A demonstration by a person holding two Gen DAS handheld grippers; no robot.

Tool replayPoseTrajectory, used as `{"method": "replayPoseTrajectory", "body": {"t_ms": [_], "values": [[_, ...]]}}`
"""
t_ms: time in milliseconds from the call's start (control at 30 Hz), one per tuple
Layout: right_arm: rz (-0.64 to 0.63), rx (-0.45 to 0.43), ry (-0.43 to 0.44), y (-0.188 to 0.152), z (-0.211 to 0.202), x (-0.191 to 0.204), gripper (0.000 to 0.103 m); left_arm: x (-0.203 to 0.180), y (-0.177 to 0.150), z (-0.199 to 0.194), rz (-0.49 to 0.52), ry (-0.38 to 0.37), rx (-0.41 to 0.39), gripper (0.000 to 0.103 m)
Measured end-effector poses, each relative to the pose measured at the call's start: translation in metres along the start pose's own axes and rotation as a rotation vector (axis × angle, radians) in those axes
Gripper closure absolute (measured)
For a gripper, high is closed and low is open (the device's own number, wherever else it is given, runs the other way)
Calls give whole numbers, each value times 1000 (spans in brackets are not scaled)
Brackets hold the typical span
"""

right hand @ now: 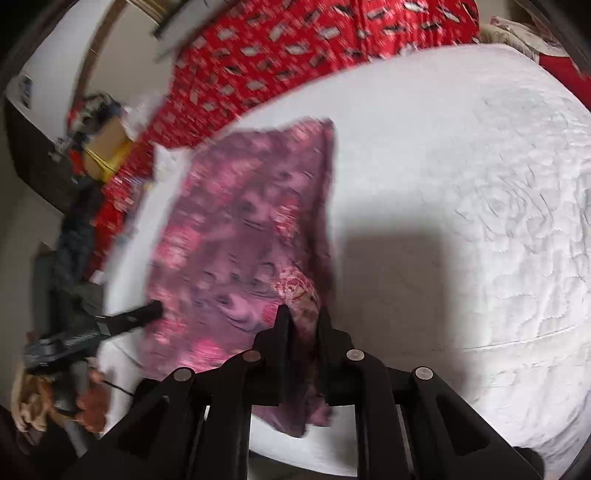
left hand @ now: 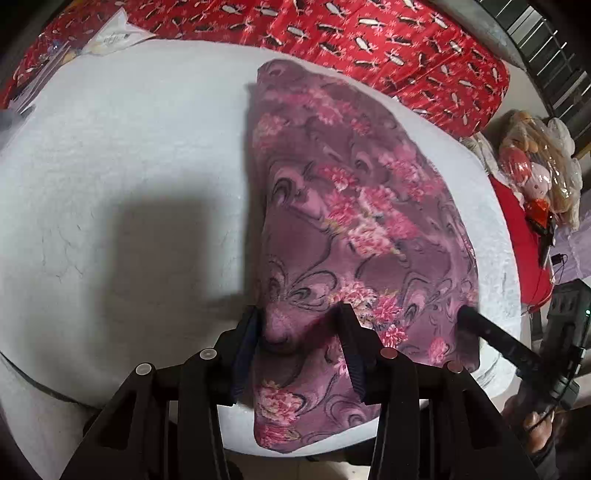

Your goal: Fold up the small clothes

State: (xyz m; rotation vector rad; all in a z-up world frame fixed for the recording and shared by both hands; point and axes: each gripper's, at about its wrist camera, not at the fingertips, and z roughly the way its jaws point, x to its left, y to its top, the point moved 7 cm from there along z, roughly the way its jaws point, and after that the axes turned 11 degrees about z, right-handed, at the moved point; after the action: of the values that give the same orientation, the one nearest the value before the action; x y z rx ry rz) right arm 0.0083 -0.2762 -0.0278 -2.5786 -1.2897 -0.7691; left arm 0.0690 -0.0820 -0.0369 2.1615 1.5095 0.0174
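A purple cloth with pink flowers (left hand: 351, 206) lies on a white quilted pad (left hand: 129, 147), and its near end hangs over the front edge. My left gripper (left hand: 300, 319) straddles a raised hump of the cloth at the near left corner. The hump touches the left finger, and a shadowed gap shows beside the right one. In the blurred right wrist view, my right gripper (right hand: 304, 314) is pinched on the cloth's (right hand: 240, 229) near right edge. One finger of the right gripper (left hand: 491, 336) meets the cloth's right edge, and the left gripper's finger (right hand: 147, 314) meets its left edge.
A red patterned bedspread (left hand: 369, 37) runs behind the pad (right hand: 461, 166). Plastic-wrapped toys (left hand: 532, 166) sit at the far right. Papers (left hand: 114, 33) lie at the back left. A person's hand (right hand: 92, 402) holds the left gripper. White pad shows on either side of the cloth.
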Motion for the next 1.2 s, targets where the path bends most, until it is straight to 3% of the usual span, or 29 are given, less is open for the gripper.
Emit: {"method": "replayPoseTrajectory", "body": {"t_ms": [167, 300, 400, 500, 633, 700, 800, 867, 900, 1000, 1200], "values": [[17, -8, 51, -6, -12, 10, 83, 1, -7, -9, 3, -2, -1, 60], [11, -27, 44, -13, -18, 7, 60, 3, -14, -15, 7, -18, -6, 59], [19, 23, -26, -23, 0, -7, 63, 7, -19, -8, 21, 15, 13, 59], [42, 3, -12, -21, -8, -7, 61, 8, -23, -13, 18, 19, 17, 59], [-1, -123, -1, -8, -36, 11, 60, 3, -24, -27, 23, 0, -12, 59], [-33, -158, 3, -5, -41, 19, 53, 0, -23, -29, 38, 23, -28, 56], [-68, -117, -48, -12, -21, 18, 53, -2, -23, -21, 64, 83, -13, 56], [-107, -54, -165, -20, 3, 6, 57, -3, -24, -17, 77, 116, -3, 56], [-108, -55, -168, -21, 4, 5, 57, -4, -24, -17, 81, 125, -3, 56], [-82, -78, -152, -20, -8, 8, 55, -10, -25, -24, 101, 152, -21, 56], [-121, -140, -212, -17, -43, 18, 53, -24, -26, -44, 143, 192, -77, 51]]}}
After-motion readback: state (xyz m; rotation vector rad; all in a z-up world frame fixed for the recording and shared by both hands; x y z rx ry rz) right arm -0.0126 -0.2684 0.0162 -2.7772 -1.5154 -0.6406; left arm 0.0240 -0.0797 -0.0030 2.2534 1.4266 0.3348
